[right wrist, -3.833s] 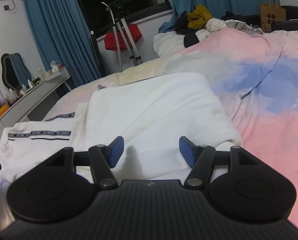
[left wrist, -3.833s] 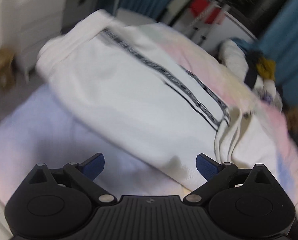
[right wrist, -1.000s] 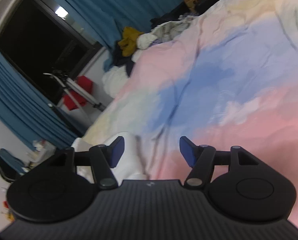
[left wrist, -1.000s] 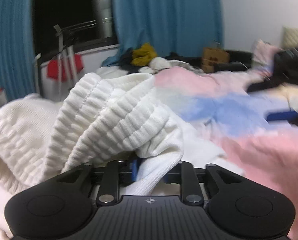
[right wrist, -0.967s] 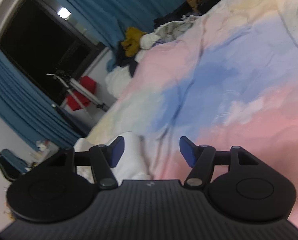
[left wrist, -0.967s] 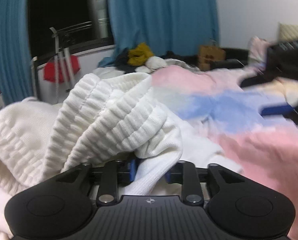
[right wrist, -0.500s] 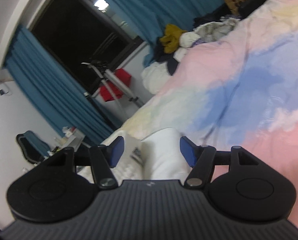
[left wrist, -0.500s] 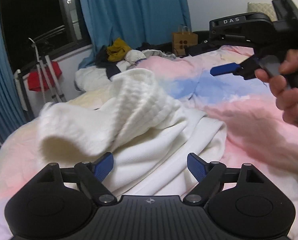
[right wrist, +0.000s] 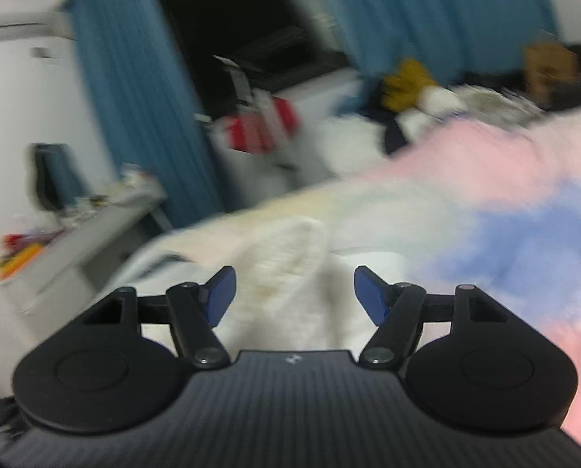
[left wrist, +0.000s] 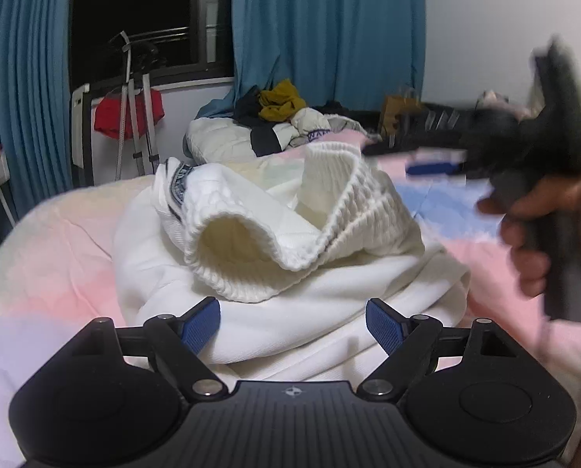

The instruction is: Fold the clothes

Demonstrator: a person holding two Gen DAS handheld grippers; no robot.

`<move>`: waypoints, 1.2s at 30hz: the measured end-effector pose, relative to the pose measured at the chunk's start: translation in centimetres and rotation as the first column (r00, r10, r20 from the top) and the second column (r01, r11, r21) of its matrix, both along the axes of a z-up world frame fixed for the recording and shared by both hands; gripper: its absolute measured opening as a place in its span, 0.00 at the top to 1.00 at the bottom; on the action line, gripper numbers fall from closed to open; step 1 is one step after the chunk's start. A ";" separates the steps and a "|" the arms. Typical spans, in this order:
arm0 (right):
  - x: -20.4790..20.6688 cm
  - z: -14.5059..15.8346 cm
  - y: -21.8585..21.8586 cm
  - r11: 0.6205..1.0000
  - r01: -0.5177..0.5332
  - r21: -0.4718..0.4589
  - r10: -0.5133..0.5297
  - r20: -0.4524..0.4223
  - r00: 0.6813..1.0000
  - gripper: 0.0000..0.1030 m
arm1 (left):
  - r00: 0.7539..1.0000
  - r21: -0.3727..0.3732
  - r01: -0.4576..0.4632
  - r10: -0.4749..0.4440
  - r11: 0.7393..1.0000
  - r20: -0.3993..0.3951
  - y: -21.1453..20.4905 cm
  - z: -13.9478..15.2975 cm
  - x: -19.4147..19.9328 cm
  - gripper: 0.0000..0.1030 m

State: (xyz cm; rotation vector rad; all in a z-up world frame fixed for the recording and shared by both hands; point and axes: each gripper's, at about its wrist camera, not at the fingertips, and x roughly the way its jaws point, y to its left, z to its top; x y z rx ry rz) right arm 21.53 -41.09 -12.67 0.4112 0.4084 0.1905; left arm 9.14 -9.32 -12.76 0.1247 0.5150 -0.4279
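White knit: we see the sweater bunched in a heap, ribbed hem gaping open, on the bed.
Fingers: left gripper and right gripper both spread wide, empty.

No legible text, label or number in either view.

My left wrist cam sits low over the bed, looking across the white sweater toward the curtained window, close up. The right wrist cam looks the same way from farther right, all blurred. Both catch the sweater, the curtains and the far clothes pile.
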 end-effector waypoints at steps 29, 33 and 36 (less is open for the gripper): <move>-0.7 -5.2 -3.0 0.968 0.241 0.073 -0.220 -0.213 0.952 0.82 | 0.976 -0.543 -0.070 -0.055 0.837 -0.210 6.4 2.0 4.8 0.13; -0.7 -5.3 -3.6 0.963 0.243 0.116 -0.213 -0.221 0.952 0.82 | 0.962 -0.592 -0.072 -0.101 0.802 -0.254 5.7 2.4 8.5 0.12; -0.9 -5.5 -3.8 0.960 0.247 0.132 -0.214 -0.226 0.950 0.82 | 0.957 -0.612 -0.085 -0.107 0.786 -0.271 4.4 3.2 12.0 0.11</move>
